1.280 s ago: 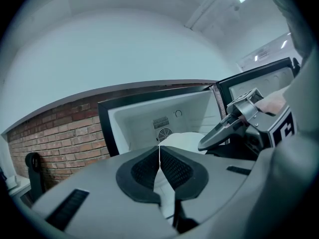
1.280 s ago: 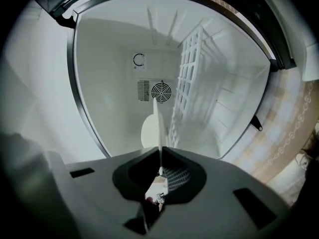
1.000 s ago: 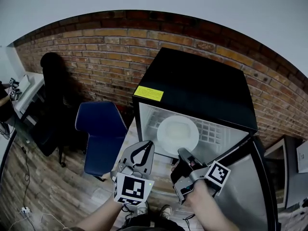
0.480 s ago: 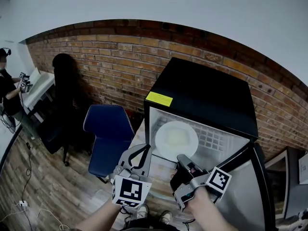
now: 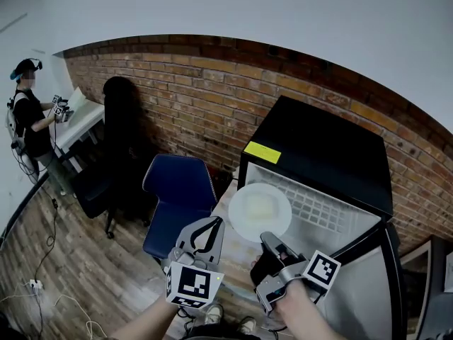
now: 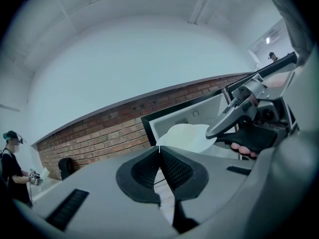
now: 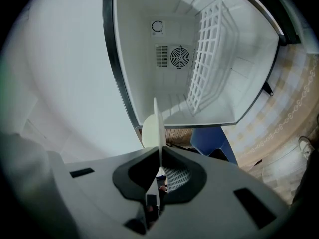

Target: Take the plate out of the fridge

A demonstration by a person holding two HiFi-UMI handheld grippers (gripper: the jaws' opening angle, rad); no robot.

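Plate point(image 5: 260, 212) clamped at its 6 o'clock rim by right gripper point(image 5: 270, 241), just outside fridge point(image 5: 318, 154); left gripper point(image 5: 214, 224) closed at 8 o'clock.

Blue chair point(image 5: 175, 190) close beside open fridge point(image 5: 318, 147)

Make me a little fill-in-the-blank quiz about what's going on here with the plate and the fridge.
The claw pinching the white plate by its rim is the person's ____ one.
The fridge has a door that stands ____.
The chair beside the fridge is ____ in colour.
The wall behind them is built of ____.
Missing words: right; open; blue; brick.
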